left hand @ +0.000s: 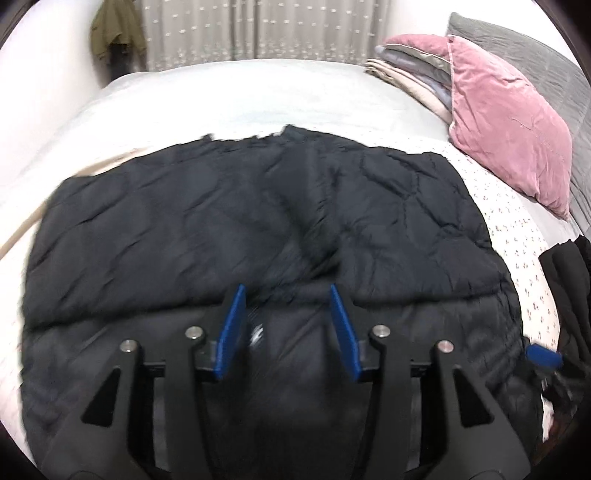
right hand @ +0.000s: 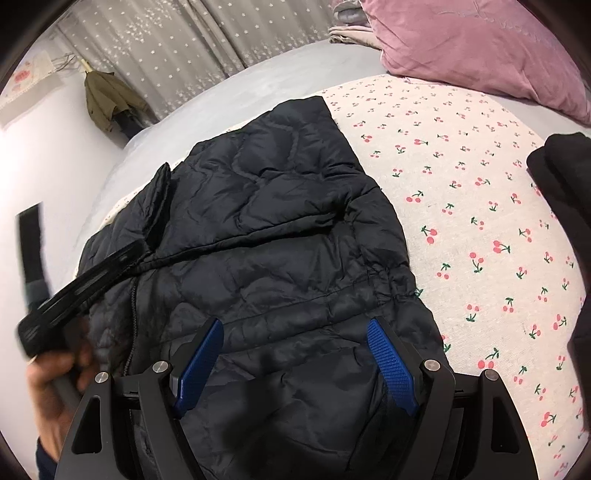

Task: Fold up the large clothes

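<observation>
A black quilted puffer jacket (left hand: 236, 229) lies spread flat on the bed, filling the middle of the left wrist view; it also shows in the right wrist view (right hand: 280, 236). My left gripper (left hand: 288, 291) is open just above the jacket's near part, nothing between its blue pads. My right gripper (right hand: 295, 325) is open over the jacket's near right part, also empty. The left gripper's body and the hand holding it (right hand: 55, 365) appear blurred at the left of the right wrist view. One blue fingertip (left hand: 543, 356) of the right gripper shows at the right edge of the left wrist view.
A cherry-print sheet (right hand: 461, 206) covers the bed right of the jacket. A pink pillow (left hand: 506, 125) and folded bedding (left hand: 410, 74) lie at the far right. Another black garment (right hand: 561, 177) sits at the right edge. A curtain (left hand: 258, 29) and a hanging olive jacket (left hand: 116, 33) stand behind.
</observation>
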`<action>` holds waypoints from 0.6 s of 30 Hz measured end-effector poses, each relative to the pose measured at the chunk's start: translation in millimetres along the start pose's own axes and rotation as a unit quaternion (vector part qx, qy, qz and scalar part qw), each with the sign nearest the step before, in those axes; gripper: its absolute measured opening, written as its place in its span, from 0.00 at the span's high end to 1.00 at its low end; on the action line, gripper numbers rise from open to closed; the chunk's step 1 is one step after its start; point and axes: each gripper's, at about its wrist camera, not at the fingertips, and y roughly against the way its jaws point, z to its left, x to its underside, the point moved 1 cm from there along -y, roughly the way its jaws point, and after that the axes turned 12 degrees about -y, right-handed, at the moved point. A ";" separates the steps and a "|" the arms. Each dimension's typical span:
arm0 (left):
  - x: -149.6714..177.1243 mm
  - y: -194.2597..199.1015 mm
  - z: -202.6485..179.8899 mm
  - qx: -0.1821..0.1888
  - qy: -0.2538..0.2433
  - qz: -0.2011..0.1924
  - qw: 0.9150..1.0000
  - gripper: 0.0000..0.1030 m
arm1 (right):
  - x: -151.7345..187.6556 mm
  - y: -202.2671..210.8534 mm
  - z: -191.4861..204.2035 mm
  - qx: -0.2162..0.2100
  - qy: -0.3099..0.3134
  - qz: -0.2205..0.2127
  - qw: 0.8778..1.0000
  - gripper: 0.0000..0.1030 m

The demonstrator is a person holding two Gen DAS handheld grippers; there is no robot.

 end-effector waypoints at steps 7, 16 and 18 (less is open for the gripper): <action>62.3 87.1 78.2 -0.044 0.060 -0.003 0.997 0.38 | 7.9 11.9 18.0 0.047 0.062 -0.049 0.996 0.21; 168.1 148.4 177.9 -0.099 0.168 0.013 0.981 0.35 | 25.0 40.9 41.1 0.103 0.137 -0.134 0.976 0.21; 189.3 146.9 187.5 -0.098 0.182 0.030 0.978 0.35 | 29.3 47.3 45.3 0.109 0.147 -0.147 0.972 0.21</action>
